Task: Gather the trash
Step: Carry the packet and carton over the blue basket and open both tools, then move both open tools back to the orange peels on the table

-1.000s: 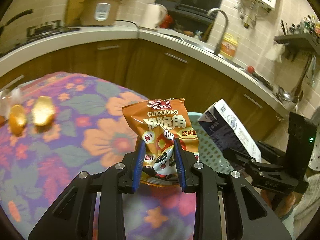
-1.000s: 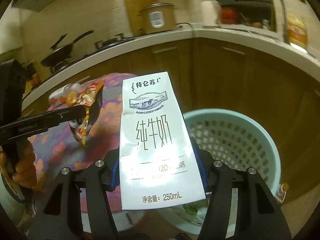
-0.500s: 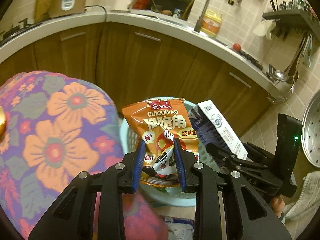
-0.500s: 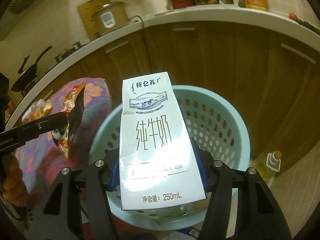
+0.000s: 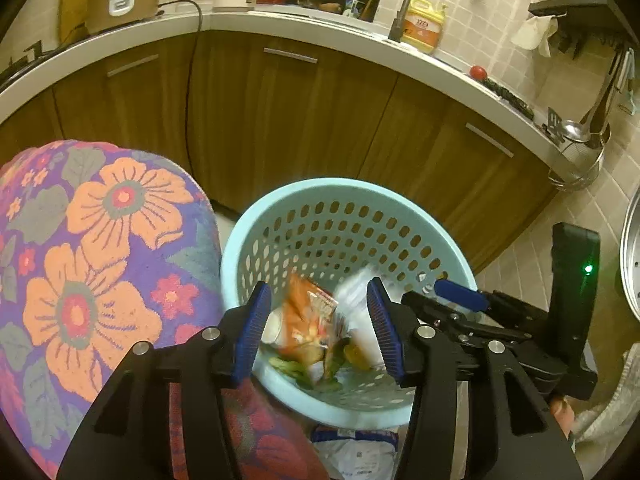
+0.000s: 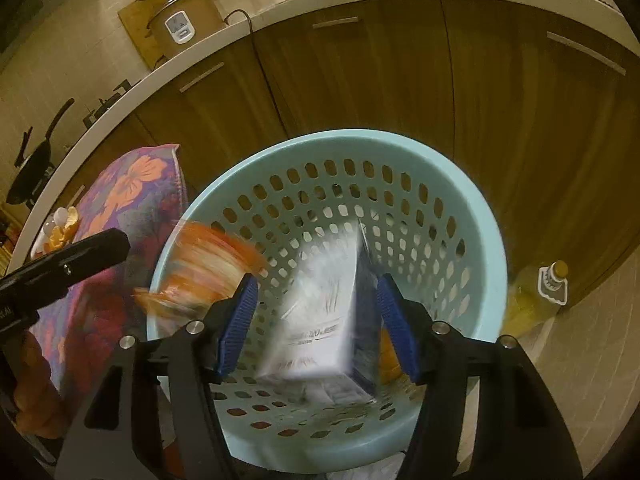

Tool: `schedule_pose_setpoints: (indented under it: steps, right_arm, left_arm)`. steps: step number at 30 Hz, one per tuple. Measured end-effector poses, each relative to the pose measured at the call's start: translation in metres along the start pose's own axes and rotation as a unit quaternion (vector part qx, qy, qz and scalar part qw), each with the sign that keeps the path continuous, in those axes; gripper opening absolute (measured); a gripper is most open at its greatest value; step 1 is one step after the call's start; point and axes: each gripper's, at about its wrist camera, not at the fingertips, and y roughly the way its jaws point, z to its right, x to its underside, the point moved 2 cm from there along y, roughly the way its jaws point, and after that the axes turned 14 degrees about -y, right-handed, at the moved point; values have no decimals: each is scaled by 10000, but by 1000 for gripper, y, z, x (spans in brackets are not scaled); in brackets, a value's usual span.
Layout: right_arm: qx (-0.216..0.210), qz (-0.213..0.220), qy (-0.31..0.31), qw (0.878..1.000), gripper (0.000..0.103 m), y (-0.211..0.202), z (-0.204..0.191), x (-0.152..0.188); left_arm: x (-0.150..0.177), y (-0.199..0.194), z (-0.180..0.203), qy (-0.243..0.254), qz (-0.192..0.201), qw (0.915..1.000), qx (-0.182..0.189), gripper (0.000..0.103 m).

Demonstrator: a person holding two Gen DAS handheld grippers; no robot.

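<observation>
1. The round pale-blue perforated plastic basket (image 6: 472,216) stands on the floor in front of the brown wooden cabinets (image 6: 360,80), just beside the floral purple-and-orange cloth (image 5: 100,260).
2. The left claw (image 5: 318,328) hangs above the basket, blue-padded jaws spread wide and gripping nothing.
3. The orange snack packet (image 5: 308,312), blurred, is inside the basket, between the left claw's jaws in that view.
4. The right claw (image 6: 316,328) is likewise spread open above the basket, empty.
5. The white-and-blue milk carton (image 6: 324,320), blurred, is within the basket, clear of both pads.
6. Other scraps lie on the basket's bottom.
7. A yellow oil bottle (image 6: 536,292) stands on the floor just beside the basket.
</observation>
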Motion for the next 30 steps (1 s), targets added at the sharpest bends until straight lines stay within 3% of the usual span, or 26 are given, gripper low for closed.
schedule_pose_setpoints:
  steps: [8,17,25,30]
  right_arm:
    - [-27,169,-153,9997,58,-18,-14,-11]
    - [-132,475,-562,9972,58,-41,-57,-32]
    - [-437,598,-1152,9906,58,-41,-123,-58]
    - [-672,583,-1688,9816,58,-32,-180,-76]
  left_arm:
    - [-1,-16,-8,-62,106,9999,50,50]
    - [-3,-55,-24,-156,454,9988,88,50]
    - [-8,-97,-60,-395,854,9956,-27,50]
    - [-15,-129,-102,-687,1155,9906,-252,51]
